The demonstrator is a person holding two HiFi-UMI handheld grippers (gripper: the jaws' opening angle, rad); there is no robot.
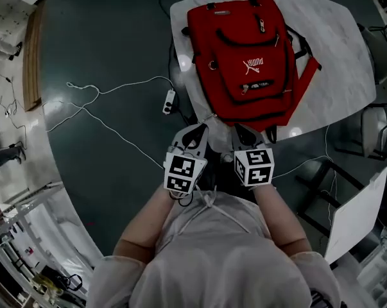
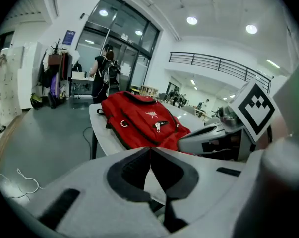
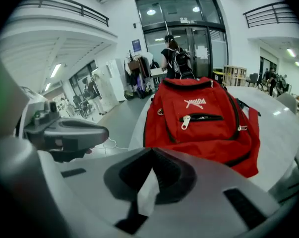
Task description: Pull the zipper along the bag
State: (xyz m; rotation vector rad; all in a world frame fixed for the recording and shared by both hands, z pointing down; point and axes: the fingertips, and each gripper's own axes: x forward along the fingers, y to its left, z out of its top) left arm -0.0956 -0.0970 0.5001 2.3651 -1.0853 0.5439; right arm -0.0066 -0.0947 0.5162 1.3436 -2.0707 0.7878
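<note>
The red bag (image 1: 248,56) lay flat on the pale tabletop (image 1: 334,50), at about 12 o'clock from the person, with its lower end toward them. A silver zipper pull (image 3: 186,122) showed on the front pocket, and other zip lines ran above it, so the wrong one could easily have been taken.

At the bag's 6 o'clock, short of the tabletop's near edge, hung the left hand-held gripper (image 1: 205,124) and, at its 3 o'clock, the right hand-held gripper (image 1: 241,130). Both had their jaws closed tip to tip on nothing, and neither touched the bag.

The likely trouble was this: the pull was small and lay flat, so jaws not opened in time would have nudged it aside. The bag sat loose too. Dragging the slider with nothing bracing the fabric would probably have slid or bunched the whole bag. A strap (image 1: 307,69) at the bag's 3 o'clock might also have snagged.
</note>
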